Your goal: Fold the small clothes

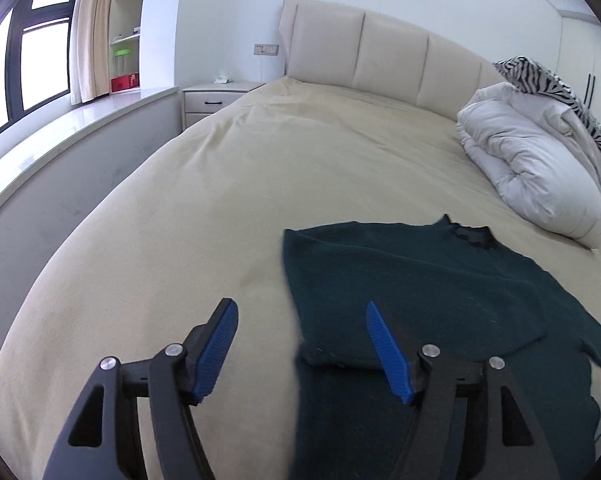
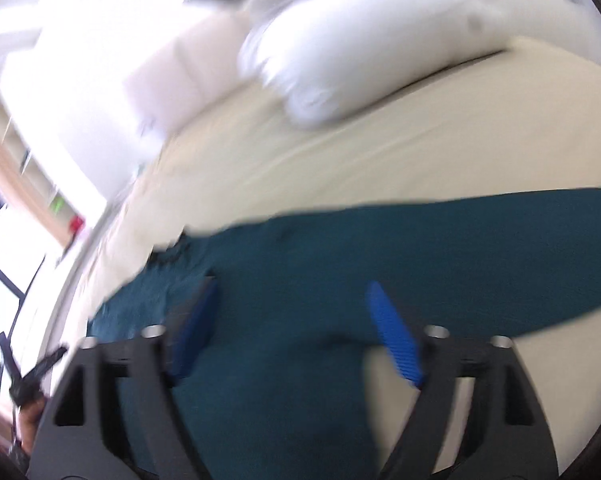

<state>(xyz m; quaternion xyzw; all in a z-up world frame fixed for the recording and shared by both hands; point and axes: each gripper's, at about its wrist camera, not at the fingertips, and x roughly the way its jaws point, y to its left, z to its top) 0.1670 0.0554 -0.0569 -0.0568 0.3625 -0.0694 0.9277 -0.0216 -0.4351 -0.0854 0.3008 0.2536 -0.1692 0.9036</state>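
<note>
Hovering wide apart, L gripper (image 1: pixel 300 312) & R gripper (image 2: pixel 292 292) empty over green sweater (image 1: pixel 440 280).

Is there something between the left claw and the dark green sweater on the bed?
Nothing visible. The left claw is open above the bed sheet, and the dark green sweater lies bare under its right finger.

Left gripper (image 1: pixel 300 312): black angular frame, ribbed blue pads (image 1: pixel 216 346), round silver screws (image 1: pixel 174 349) at the joints. Right gripper (image 2: pixel 292 296): same black frame, blue pads, silver screws; view blurred.
</note>
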